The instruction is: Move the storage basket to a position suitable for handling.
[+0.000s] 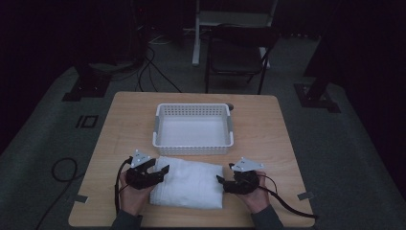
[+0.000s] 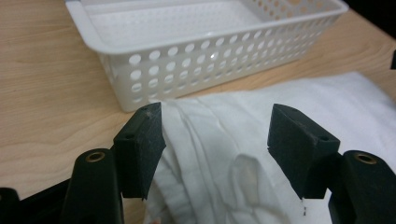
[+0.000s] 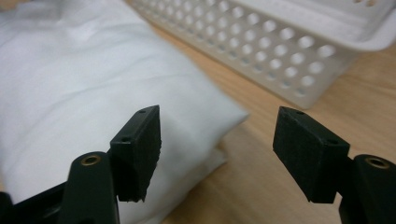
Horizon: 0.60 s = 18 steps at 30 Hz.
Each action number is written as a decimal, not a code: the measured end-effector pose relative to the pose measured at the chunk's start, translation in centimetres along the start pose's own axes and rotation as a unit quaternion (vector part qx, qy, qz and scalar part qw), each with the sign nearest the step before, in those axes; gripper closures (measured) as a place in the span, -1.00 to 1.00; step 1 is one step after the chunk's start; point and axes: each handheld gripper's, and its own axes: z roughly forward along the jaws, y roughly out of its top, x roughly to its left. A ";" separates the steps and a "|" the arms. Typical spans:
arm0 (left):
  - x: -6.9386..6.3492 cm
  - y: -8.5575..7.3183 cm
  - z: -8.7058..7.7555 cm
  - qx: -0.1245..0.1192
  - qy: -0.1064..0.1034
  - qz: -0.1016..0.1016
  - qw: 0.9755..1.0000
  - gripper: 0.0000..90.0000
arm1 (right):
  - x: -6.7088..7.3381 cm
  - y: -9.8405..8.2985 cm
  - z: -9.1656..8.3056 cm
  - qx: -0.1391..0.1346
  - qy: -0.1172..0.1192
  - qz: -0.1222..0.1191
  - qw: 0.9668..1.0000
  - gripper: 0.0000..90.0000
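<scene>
Cloth (image 1: 187, 182), folded white and soft, is spread between the left gripper (image 1: 163, 171) and the right gripper (image 1: 221, 180), just short of the basket (image 1: 193, 143). Both are held released, nothing pinched. Being limp and light, it is best gripped at the two end edges.

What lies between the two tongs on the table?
The folded white cloth spans the stretch between left tongs and right tongs, seen in the high view.
</scene>
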 end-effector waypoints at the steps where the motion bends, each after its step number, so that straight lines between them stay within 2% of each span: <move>1: -0.1 -0.3 0.0 0.004 0.000 -0.002 1.000 -0.21 | 0.2 -0.1 0.1 0.002 -0.002 -0.003 1.000 -0.31; 3: 0.0 -0.7 0.0 0.015 0.000 -0.005 1.000 -0.19 | 0.8 -0.3 0.4 0.011 -0.006 -0.010 1.000 -0.33; 8: 0.1 -2.1 0.1 0.030 0.010 -0.011 0.999 -0.13 | 1.9 -0.6 0.8 0.023 0.004 -0.022 0.999 -0.34; 13: 0.1 -2.8 0.8 0.036 0.009 -0.010 0.999 -0.14 | 2.4 -1.2 1.7 0.048 0.002 -0.021 0.999 -0.32; 16: 0.0 -3.0 1.1 0.038 0.012 -0.007 0.999 -0.15 | 2.2 -1.4 2.4 0.063 0.000 -0.003 0.998 -0.32; 18: -0.1 -3.1 1.2 0.038 0.014 -0.008 0.999 -0.16 | 2.1 -1.5 2.5 0.066 -0.014 -0.006 0.998 -0.32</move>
